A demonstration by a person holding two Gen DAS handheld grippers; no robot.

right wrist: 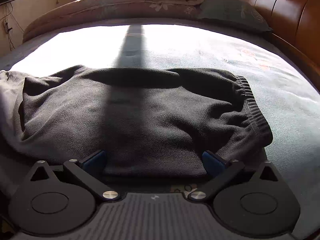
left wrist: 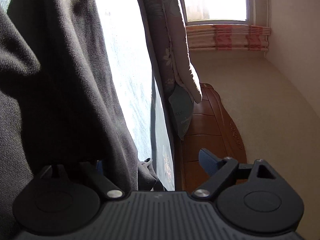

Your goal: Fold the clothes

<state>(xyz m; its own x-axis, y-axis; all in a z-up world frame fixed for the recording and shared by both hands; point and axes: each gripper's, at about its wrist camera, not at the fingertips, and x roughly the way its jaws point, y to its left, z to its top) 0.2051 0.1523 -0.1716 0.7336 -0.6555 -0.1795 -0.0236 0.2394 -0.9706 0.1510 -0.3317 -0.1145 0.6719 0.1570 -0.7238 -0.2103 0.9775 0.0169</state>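
Dark trousers [right wrist: 140,116] lie partly folded on the bed [right wrist: 280,104], edges uneven; right gripper [right wrist: 155,160] wide, left gripper [left wrist: 152,162] wide against cloth.

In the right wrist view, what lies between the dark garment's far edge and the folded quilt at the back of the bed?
Only bare bedsheet, sunlit and crossed by a narrow shadow; nothing lies between the dark garment and the folded quilt in the right wrist view.
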